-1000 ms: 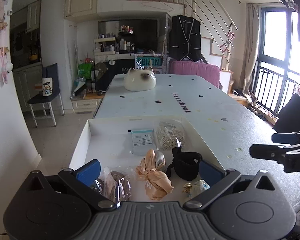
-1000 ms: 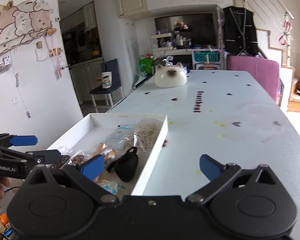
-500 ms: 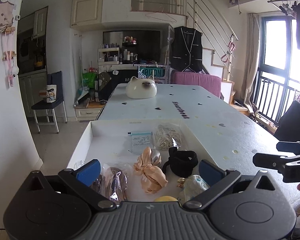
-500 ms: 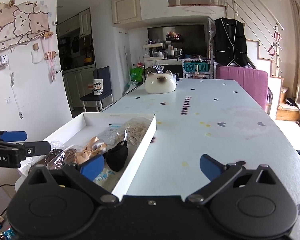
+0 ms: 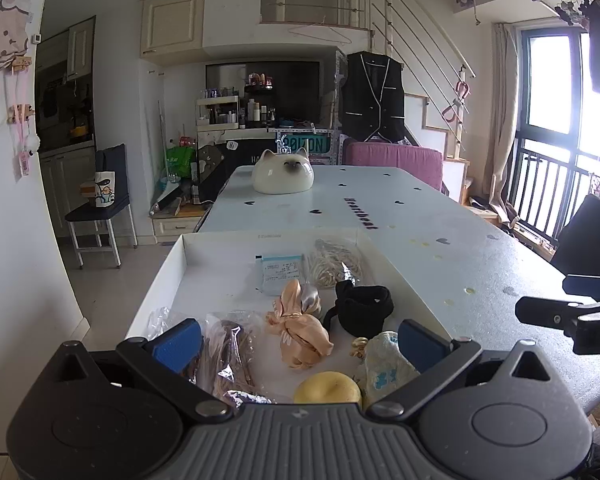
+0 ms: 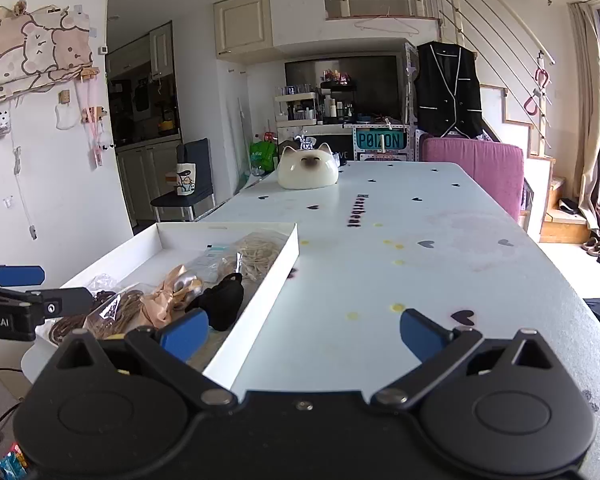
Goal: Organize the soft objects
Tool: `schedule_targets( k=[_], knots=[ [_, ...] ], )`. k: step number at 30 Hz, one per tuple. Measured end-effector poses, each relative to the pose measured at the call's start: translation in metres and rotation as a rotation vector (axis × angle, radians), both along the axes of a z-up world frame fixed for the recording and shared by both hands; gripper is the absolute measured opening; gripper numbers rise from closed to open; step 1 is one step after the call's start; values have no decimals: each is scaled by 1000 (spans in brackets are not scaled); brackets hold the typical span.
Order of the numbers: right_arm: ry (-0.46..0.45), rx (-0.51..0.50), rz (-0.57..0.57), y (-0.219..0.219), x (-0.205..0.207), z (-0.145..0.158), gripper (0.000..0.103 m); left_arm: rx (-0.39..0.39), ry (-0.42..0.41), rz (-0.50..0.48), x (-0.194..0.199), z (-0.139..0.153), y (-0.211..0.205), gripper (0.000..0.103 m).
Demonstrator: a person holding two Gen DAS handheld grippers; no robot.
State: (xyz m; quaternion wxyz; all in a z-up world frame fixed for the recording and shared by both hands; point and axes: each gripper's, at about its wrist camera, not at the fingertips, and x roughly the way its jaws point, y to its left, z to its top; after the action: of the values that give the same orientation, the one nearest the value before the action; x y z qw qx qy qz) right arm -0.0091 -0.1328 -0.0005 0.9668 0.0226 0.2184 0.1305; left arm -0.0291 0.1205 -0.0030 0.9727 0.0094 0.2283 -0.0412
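Observation:
A shallow white tray (image 5: 188, 264) (image 6: 260, 304) lies on the table's near left part. In it are a peach satin scrunchie (image 5: 300, 330) (image 6: 172, 296), a black fabric band (image 5: 364, 310) (image 6: 222, 304), a bag of brown hair ties (image 5: 230, 350) (image 6: 116, 312), a bag of beige rubber bands (image 5: 334, 266) (image 6: 260, 254), a blue-edged packet (image 5: 280, 272), a pale patterned pouch (image 5: 384, 362) and a yellow round thing (image 5: 328, 388). My left gripper (image 5: 300, 344) hovers open above the tray's near end. My right gripper (image 6: 304, 334) stands open over the tray's right wall and the bare table.
A white cat-shaped bowl (image 5: 283, 176) (image 6: 308, 172) sits at the table's far end. A pink chair (image 6: 476, 168) stands beyond the table (image 6: 420, 264), a stool with a mug (image 5: 100, 200) to the left. The right gripper's fingers (image 5: 560, 312) show at the right edge.
Both grippers have drawn back and risen a little, so more of the tray's near end shows, including the yellow round thing and the pouch. Jaws stay open.

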Motion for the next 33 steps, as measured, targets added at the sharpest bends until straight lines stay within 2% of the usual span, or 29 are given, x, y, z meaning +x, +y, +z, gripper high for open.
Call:
schedule_targets(
  k=[33],
  knots=[
    [-17, -5, -6, 3, -6, 2, 103, 3, -6, 5, -5, 0, 2, 103]
  ],
)
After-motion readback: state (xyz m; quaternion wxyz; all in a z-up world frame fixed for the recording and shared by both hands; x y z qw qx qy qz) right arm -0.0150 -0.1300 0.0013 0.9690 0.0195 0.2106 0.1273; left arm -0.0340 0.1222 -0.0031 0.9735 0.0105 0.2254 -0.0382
